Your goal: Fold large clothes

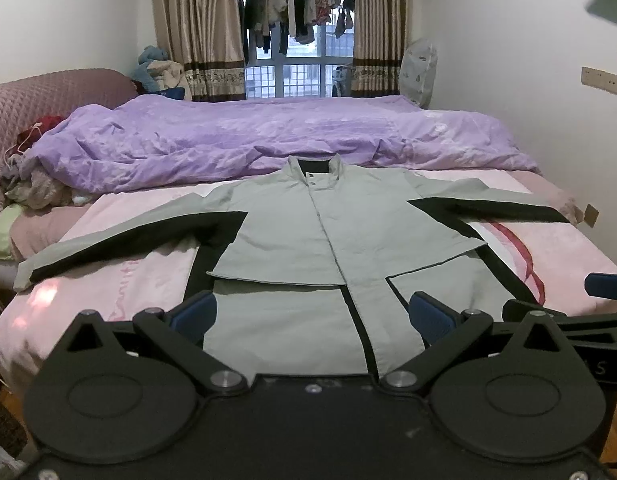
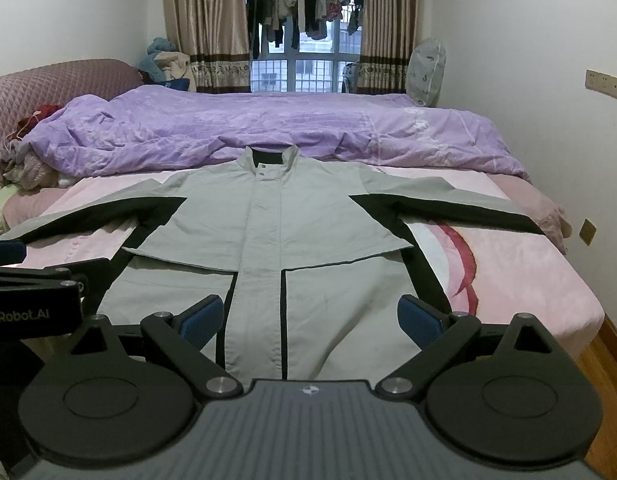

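A light grey jacket with black panels lies flat, front up, on the pink bed sheet, collar toward the window, both sleeves spread out sideways. It also fills the middle of the right wrist view, jacket. My left gripper hovers over the jacket's hem, open, blue pads wide apart, nothing between them. My right gripper is likewise open above the hem, a little to the right. Part of the right gripper shows at the left view's right edge, and the left gripper at the right view's left edge.
A crumpled purple duvet lies across the bed behind the jacket's collar. A padded pink headboard and a heap of clothes sit on the left. A wall runs along the right. Wooden floor shows beside the bed's near right corner.
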The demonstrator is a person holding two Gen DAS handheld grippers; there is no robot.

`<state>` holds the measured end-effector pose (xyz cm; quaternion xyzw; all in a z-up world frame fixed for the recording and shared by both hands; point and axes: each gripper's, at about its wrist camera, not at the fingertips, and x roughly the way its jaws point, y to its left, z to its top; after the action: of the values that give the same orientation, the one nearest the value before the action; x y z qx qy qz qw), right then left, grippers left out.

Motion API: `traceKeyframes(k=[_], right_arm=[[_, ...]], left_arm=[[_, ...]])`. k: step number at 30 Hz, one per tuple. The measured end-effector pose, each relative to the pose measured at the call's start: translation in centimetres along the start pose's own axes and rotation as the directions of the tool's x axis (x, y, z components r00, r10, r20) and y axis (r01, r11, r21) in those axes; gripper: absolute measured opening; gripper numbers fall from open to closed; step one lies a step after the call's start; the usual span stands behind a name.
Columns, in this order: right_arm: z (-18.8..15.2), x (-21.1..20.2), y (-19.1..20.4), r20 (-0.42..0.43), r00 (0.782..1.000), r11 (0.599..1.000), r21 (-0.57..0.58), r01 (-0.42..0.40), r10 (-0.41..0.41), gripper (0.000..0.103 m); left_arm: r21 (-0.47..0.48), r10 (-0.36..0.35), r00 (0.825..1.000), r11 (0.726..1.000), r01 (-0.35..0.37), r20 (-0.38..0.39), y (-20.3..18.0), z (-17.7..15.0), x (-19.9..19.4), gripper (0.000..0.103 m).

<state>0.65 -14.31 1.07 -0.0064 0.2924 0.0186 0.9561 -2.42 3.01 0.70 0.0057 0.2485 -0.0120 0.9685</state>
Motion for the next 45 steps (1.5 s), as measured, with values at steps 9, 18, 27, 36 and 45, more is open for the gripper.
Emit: traceKeyframes(k=[9,18,27,36,45], right_arm=[[0.0,0.1,0.0,0.005,1.0,1.0,0.001,-0.001,0.001,0.103],[0.8,4.5,-4.6,0.077,0.997,0.979,0.205,-0.019,0.004,0.103],[3.0,11.6,-6.8,0.04,0.997,0.977,0.203,0.062,-0.071,0.103],[6.1,16.3,-4.2,0.096,0.986,0.99,-0.004,0.138,-0.137,0.103],[8.0,19.7,-5.2,0.154,0.981,0.991,0.079,0.107,-0.119,0.103]], left_arm=[[-0.013,-0.003,1.0,1.0,0.003,-0.002,0.2,-0.1,0.4,0.103],[-0.086,0.088,0.994,0.992,-0.094,-0.068,3.9,0.1,8.3,0.103],[-0.141,0.279,0.955,0.946,-0.29,-0.097,14.6,4.1,16.0,0.103],[-0.107,0.345,0.932,0.928,-0.357,-0.114,24.9,8.0,19.8,0.103],[-0.15,0.631,0.764,0.749,-0.645,-0.134,41.7,7.2,20.6,0.103]])
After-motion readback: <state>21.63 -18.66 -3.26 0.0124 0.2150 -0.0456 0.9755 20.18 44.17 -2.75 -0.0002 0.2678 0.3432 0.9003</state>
